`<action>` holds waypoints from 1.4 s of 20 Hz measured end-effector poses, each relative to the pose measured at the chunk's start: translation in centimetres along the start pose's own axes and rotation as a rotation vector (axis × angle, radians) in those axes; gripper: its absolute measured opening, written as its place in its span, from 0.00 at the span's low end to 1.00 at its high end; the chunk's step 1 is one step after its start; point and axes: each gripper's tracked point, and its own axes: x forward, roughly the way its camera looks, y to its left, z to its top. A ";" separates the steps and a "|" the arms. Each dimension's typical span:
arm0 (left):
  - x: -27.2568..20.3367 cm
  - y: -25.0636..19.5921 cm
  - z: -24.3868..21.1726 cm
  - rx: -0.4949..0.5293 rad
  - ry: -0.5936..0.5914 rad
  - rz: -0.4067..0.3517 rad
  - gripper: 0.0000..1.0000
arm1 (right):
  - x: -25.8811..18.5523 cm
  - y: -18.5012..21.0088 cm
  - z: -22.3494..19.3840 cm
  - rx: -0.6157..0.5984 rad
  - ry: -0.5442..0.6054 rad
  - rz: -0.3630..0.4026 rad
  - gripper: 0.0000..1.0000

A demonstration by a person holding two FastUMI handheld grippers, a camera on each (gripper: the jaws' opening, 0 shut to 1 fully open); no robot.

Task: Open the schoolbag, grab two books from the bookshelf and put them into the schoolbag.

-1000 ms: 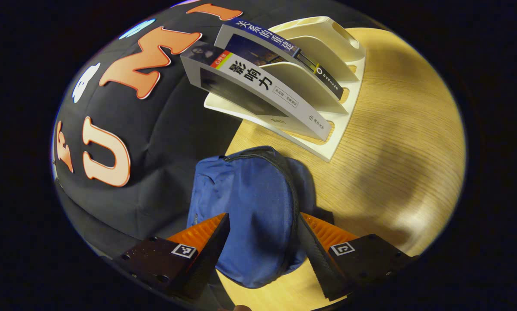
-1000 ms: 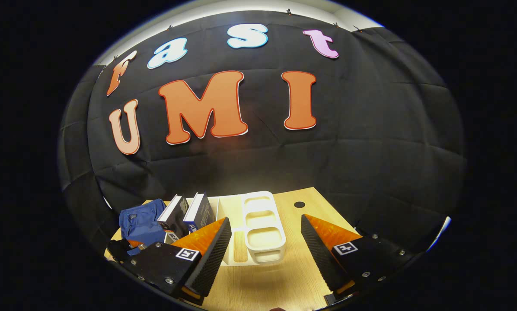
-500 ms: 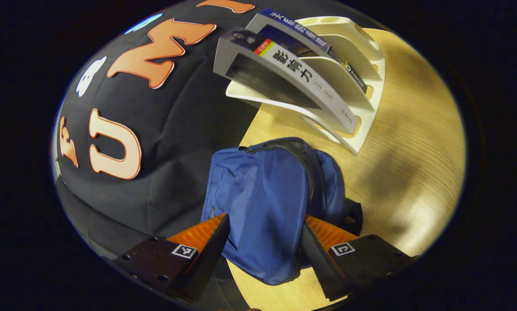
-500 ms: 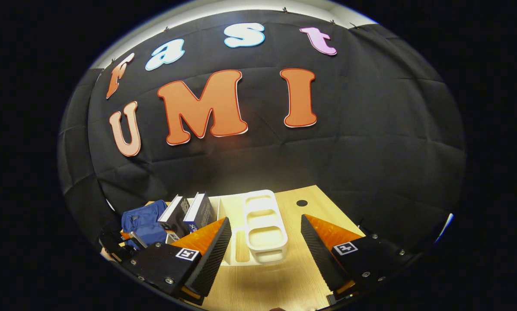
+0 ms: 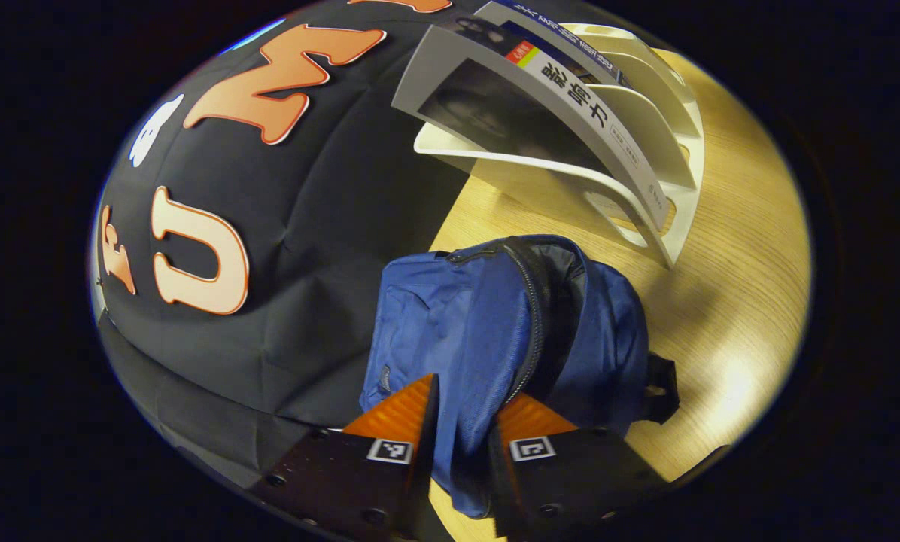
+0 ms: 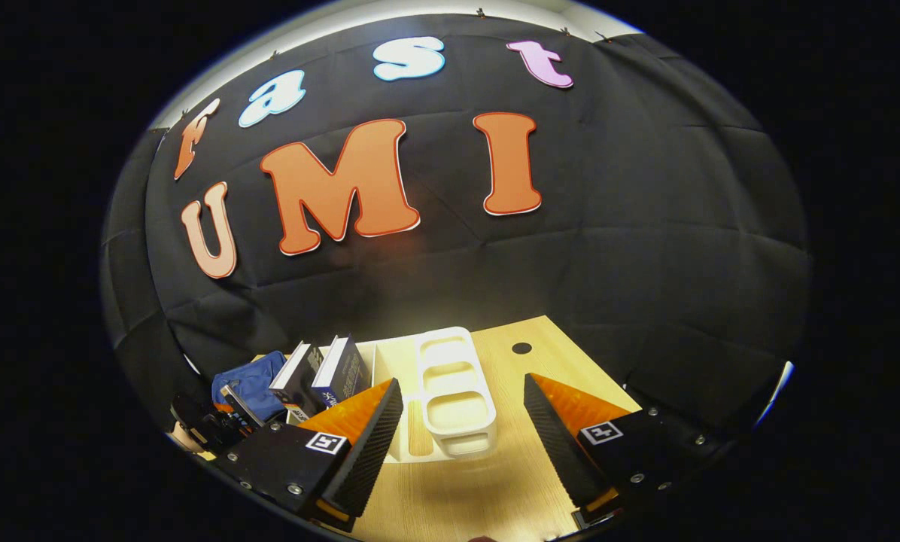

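Observation:
The blue schoolbag (image 5: 488, 331) lies on the wooden table, its black zipper (image 5: 534, 324) running up its top edge. My left gripper (image 5: 461, 444) is shut on the bag's front flap, the blue fabric pinched between both orange fingers. Two books (image 5: 540, 105) lean in the white bookshelf (image 5: 646, 128) just beyond the bag. In the right gripper view, my right gripper (image 6: 461, 421) hangs open above the table in front of the bookshelf (image 6: 450, 391). The books (image 6: 322, 373) and schoolbag (image 6: 254, 380) sit to its left.
The wooden table (image 5: 728, 248) stretches right of the bag and shelf. A small round hole (image 6: 521, 348) sits in the tabletop behind the shelf. The left gripper and the hand holding it (image 6: 202, 429) show at the lower left of the right gripper view.
My left gripper moved in on the bag and shut on its front flap, bunching the fabric. The right gripper stayed open and nearly still.

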 end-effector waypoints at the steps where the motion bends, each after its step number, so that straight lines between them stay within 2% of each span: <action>1: 0.0 -0.3 -0.3 0.000 0.012 -0.011 0.21 | 0.0 -0.1 0.0 -0.008 -0.003 -0.004 0.97; 2: -0.6 0.0 -0.2 -0.007 0.010 0.008 0.08 | 0.0 -0.1 0.1 -0.016 -0.007 -0.008 0.97; 4: 0.1 0.4 0.2 -0.017 -0.001 0.026 0.05 | -0.2 0.0 0.2 -0.024 -0.011 -0.006 0.97; 11: -1.0 -1.1 0.3 0.057 0.042 -0.118 0.04 | -0.1 1.2 0.3 -0.017 -0.015 0.036 0.97; 15: -2.8 -0.5 1.1 0.001 0.056 -0.207 0.03 | 0.0 2.4 0.9 -0.001 -0.026 0.097 0.97; 19: -3.9 1.9 2.4 -0.032 0.068 -0.300 0.02 | 0.2 3.7 1.5 0.021 -0.023 0.148 0.97; 24: -4.5 5.8 3.0 -0.057 0.068 -0.398 0.02 | 0.1 5.7 3.2 0.010 -0.060 0.136 0.97; 25: -4.6 6.3 3.1 -0.075 0.066 -0.426 0.02 | 0.0 6.6 3.5 0.020 -0.061 0.140 0.97; 28: -4.1 7.9 2.9 -0.113 0.066 -0.521 0.02 | -0.3 11.3 2.9 0.046 0.019 0.234 0.97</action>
